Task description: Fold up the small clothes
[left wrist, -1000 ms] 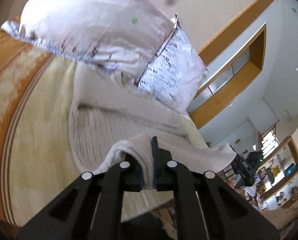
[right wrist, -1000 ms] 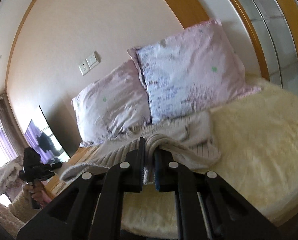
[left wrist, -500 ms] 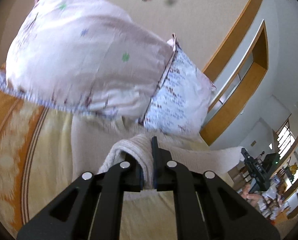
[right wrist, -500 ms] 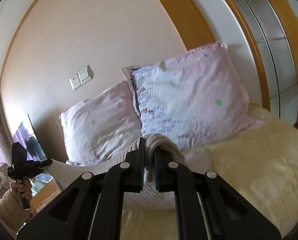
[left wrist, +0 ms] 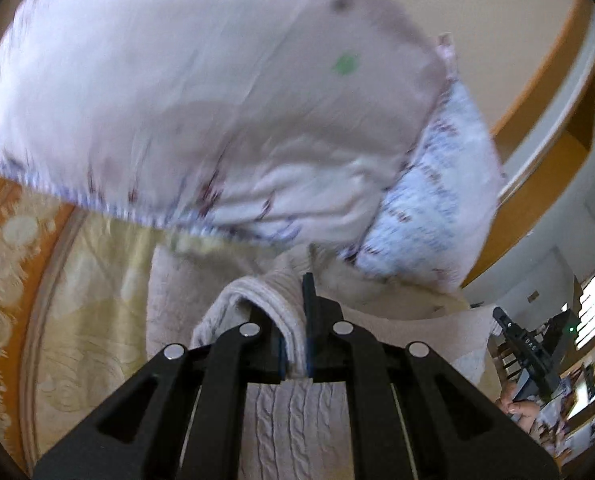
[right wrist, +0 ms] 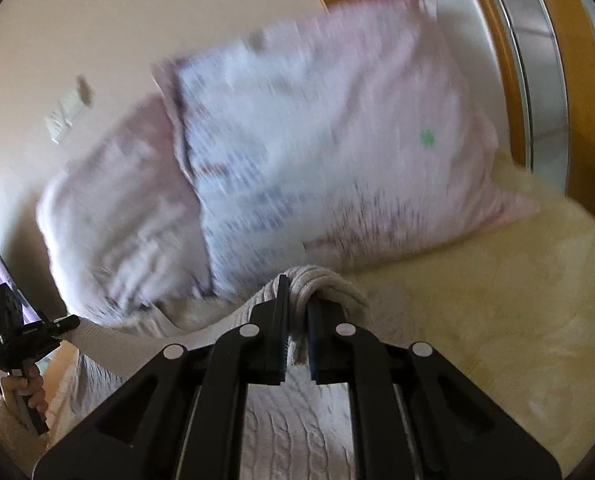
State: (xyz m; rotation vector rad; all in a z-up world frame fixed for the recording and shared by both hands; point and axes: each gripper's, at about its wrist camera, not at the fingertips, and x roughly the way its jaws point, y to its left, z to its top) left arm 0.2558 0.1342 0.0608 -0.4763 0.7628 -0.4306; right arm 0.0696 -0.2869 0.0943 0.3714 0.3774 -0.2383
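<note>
A bed [right wrist: 517, 300], covered in a cream fleece on one side and a yellow-and-orange patterned spread [left wrist: 37, 300] on the other, is seen with two pale printed pillows [left wrist: 217, 100] propped at its head edge. A beige cable-knit sweater [right wrist: 297, 420], the garment being folded, is spread across the bed just short of the pillows, its near edge gathered up and held aloft at two points. Compared with a second ago, that edge has been carried toward the head of the bed, so that the pillows now fill both views; the fold is judged to be well under way, the lifted half being brought over the half that lies flat. The left gripper [left wrist: 295, 344] is clamped on a bunched roll of knit, and the right gripper [right wrist: 297, 336] is likewise closed on a fold of the same sweater. Both views are smeared by motion. The far edge of the sweater is hidden under the lifted cloth, so the alignment of the two layers cannot be judged. The sleeves cannot be made out.
</note>
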